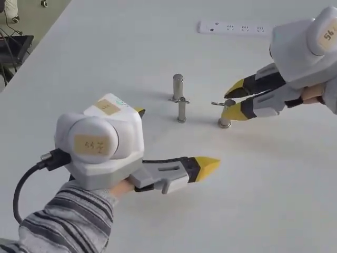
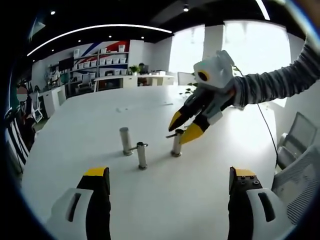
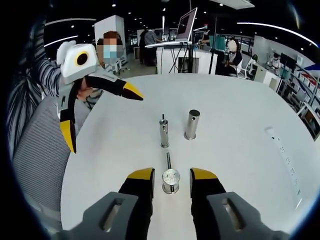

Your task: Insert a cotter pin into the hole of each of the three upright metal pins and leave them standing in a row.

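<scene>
White counter (image 1: 158, 47): right claw's (image 1: 230, 103) parted jaws straddle the upright right-hand metal pin (image 1: 225, 120), cotter pin (image 1: 217, 104) jutting left; left claw (image 2: 169, 174) gapes idle.

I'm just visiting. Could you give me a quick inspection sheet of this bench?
Surface: white table, smooth.
Job's things: three upright metal pins; middle pin and third pin carry cotter pins; far pin looks bare.
Clutter: power strip at far edge.
Grippers: left gripper open, holding nothing; right gripper open, jaws flanking third pin.
Cables: black cable from left gripper.
Surroundings: shelves, desks, office chair.
</scene>
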`<state>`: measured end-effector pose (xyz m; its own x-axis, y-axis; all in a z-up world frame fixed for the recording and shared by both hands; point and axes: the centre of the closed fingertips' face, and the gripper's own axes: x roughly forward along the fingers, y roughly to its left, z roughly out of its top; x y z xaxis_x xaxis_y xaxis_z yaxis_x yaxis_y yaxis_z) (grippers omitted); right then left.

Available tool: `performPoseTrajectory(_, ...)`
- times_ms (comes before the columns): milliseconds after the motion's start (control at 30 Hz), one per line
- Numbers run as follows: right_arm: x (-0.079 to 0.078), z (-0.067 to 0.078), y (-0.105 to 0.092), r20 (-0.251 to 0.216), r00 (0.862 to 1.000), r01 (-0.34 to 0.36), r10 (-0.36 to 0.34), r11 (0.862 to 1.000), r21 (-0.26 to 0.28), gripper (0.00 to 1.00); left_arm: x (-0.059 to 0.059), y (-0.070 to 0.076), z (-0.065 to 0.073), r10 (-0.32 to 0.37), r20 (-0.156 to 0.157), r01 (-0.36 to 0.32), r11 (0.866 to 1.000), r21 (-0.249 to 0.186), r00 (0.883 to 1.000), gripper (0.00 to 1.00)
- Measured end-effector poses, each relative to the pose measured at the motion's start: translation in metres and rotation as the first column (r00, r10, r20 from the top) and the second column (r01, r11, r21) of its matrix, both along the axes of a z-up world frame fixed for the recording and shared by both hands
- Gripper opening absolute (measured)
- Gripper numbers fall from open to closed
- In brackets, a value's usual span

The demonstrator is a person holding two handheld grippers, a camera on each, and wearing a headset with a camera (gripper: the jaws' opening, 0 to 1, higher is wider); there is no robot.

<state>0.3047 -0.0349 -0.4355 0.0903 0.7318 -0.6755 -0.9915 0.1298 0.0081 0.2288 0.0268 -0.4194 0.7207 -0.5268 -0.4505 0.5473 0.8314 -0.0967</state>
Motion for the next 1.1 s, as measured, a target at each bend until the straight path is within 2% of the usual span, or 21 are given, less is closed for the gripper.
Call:
performPoseTrajectory(133, 0.004, 0.019, 0.015, -0.055, 0.994, 0.102, -0.097, 0.989, 0.105, 0.30, -0.001, 0.002, 0.001, 0.004, 0.001, -0.004, 1.000, 0.006, 1.000, 0.99)
performPoseTrajectory(233, 0.006, 0.030, 0.025, -0.034, 0.993, 0.115, -0.111, 0.983, 0.142, 0.32, -0.002, 0.004, 0.002, 0.007, -0.001, -0.007, 1.000, 0.008, 1.000, 0.99)
performPoseTrajectory(367, 0.014, 0.036, 0.040, -0.041, 0.985, 0.170, -0.166, 0.969, 0.182, 0.36, -0.004, 0.006, 0.003, 0.016, 0.000, -0.016, 1.000, 0.005, 1.000, 0.99)
performPoseTrajectory(400, 0.015, 0.036, 0.043, -0.030, 0.985, 0.172, -0.170, 0.969, 0.180, 0.36, -0.004, 0.006, 0.004, 0.017, 0.001, -0.017, 1.000, 0.005, 1.000, 0.99)
performPoseTrajectory(500, 0.025, 0.036, 0.054, -0.026, 0.975, 0.223, -0.222, 0.954, 0.199, 0.32, -0.005, 0.009, 0.005, 0.027, 0.008, -0.027, 1.000, 0.006, 1.000, 0.99)
performPoseTrajectory(600, 0.030, 0.033, 0.062, -0.014, 0.970, 0.240, -0.242, 0.950, 0.198, 0.33, -0.006, 0.011, 0.006, 0.035, 0.010, -0.035, 0.999, 0.009, 0.999, 0.99)
performPoseTrajectory(700, 0.030, 0.031, 0.068, -0.042, 0.962, 0.272, -0.269, 0.940, 0.205, 0.32, -0.007, 0.013, 0.006, 0.040, 0.010, -0.040, 0.999, 0.009, 0.999, 0.99)
performPoseTrajectory(833, 0.041, 0.026, 0.075, -0.047, 0.945, 0.327, -0.324, 0.922, 0.207, 0.31, -0.007, 0.015, 0.006, 0.046, 0.008, -0.046, 0.999, 0.010, 0.999, 0.99)
performPoseTrajectory(867, 0.048, 0.022, 0.078, -0.052, 0.940, 0.340, -0.337, 0.918, 0.204, 0.31, -0.007, 0.015, 0.006, 0.047, 0.008, -0.047, 0.999, 0.010, 0.999, 0.99)
performPoseTrajectory(967, 0.056, 0.015, 0.083, -0.056, 0.935, 0.355, -0.351, 0.914, 0.195, 0.30, -0.008, 0.015, 0.006, 0.049, 0.007, -0.050, 0.999, 0.009, 0.999, 0.99)
performPoseTrajectory(1100, 0.056, 0.007, 0.089, -0.085, 0.924, 0.383, -0.373, 0.906, 0.183, 0.27, -0.008, 0.016, 0.005, 0.050, 0.007, -0.050, 0.999, 0.013, 0.999, 0.99)
